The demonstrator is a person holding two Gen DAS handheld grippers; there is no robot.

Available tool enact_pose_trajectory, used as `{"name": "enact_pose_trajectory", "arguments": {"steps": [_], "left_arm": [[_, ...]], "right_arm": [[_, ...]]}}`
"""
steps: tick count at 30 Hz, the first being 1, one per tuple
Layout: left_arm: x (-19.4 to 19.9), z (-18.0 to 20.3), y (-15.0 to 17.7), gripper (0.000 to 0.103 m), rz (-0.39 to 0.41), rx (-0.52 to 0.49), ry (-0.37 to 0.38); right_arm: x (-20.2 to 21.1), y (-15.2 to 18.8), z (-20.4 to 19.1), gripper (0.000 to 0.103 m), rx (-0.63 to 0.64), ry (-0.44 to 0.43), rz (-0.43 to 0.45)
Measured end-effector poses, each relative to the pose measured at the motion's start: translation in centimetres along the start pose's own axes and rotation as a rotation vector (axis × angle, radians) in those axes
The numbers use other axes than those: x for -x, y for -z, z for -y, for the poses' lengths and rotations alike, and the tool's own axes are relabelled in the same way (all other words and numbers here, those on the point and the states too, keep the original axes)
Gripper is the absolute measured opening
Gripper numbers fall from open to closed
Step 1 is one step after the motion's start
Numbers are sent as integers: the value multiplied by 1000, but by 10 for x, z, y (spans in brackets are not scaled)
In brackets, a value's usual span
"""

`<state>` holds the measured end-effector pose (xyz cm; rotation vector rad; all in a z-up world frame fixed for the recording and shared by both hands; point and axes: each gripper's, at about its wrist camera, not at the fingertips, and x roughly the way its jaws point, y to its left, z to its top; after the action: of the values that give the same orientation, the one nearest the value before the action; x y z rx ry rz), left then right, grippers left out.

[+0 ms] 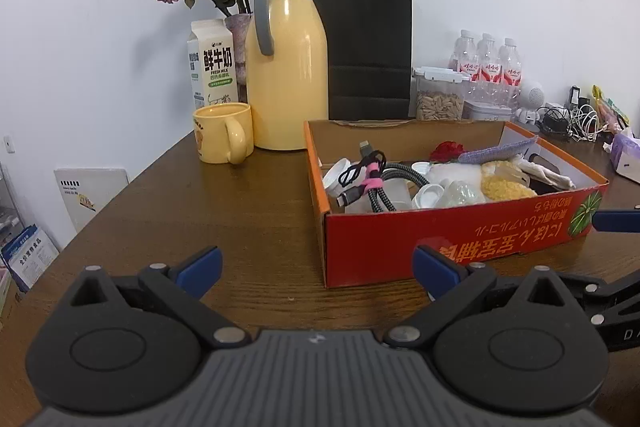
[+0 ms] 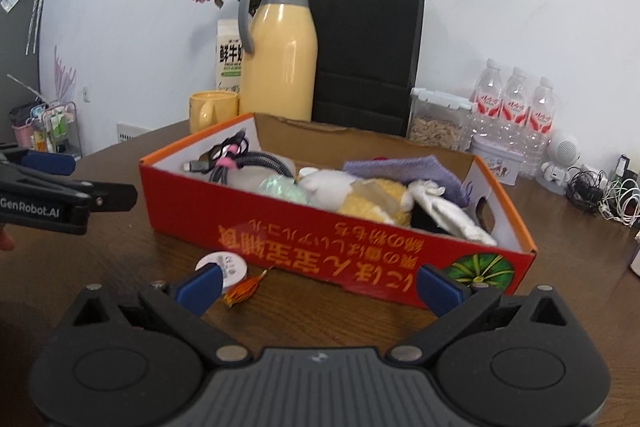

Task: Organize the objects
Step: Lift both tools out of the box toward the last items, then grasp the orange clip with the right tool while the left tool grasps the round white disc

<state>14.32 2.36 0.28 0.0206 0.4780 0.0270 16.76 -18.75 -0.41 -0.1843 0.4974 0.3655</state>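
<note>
A red cardboard box [image 1: 448, 241] [image 2: 280, 227] sits on the brown table, filled with cables [image 1: 368, 183], white lids, a yellow sponge [image 1: 506, 187], a purple cloth [image 2: 404, 167] and white fabric. In the right wrist view a small white round disc [image 2: 226, 265] and an orange tassel [image 2: 244, 291] lie on the table just before the box. My left gripper [image 1: 318, 269] is open and empty, low over the table before the box's left corner. My right gripper [image 2: 318, 287] is open and empty, near the disc and tassel.
A yellow thermos jug [image 1: 286, 75], yellow mug [image 1: 224, 139], milk carton [image 1: 212, 63], dried roses and a black paper bag [image 1: 366, 47] stand behind the box. A seed container [image 1: 440, 99], water bottles [image 1: 486, 63] and tangled cables [image 1: 572, 119] are at the back right.
</note>
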Motion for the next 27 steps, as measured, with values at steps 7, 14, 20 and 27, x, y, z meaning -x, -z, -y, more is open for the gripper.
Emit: {"name": "enact_pose_trajectory", "arguments": {"steps": [7, 14, 20, 27], "left_arm": [[-6, -7, 8, 103, -14, 21, -8], [-7, -13, 12, 103, -5, 44, -12], [-8, -15, 14, 103, -4, 55, 7], [-8, -15, 14, 103, -4, 58, 9]], "right_arm": [[-9, 3, -4, 103, -3, -5, -28], [-19, 4, -3, 96, -46, -33, -46], [-31, 3, -3, 77, -78, -56, -77], [-41, -1, -15, 57, -82, -93, -96]]}}
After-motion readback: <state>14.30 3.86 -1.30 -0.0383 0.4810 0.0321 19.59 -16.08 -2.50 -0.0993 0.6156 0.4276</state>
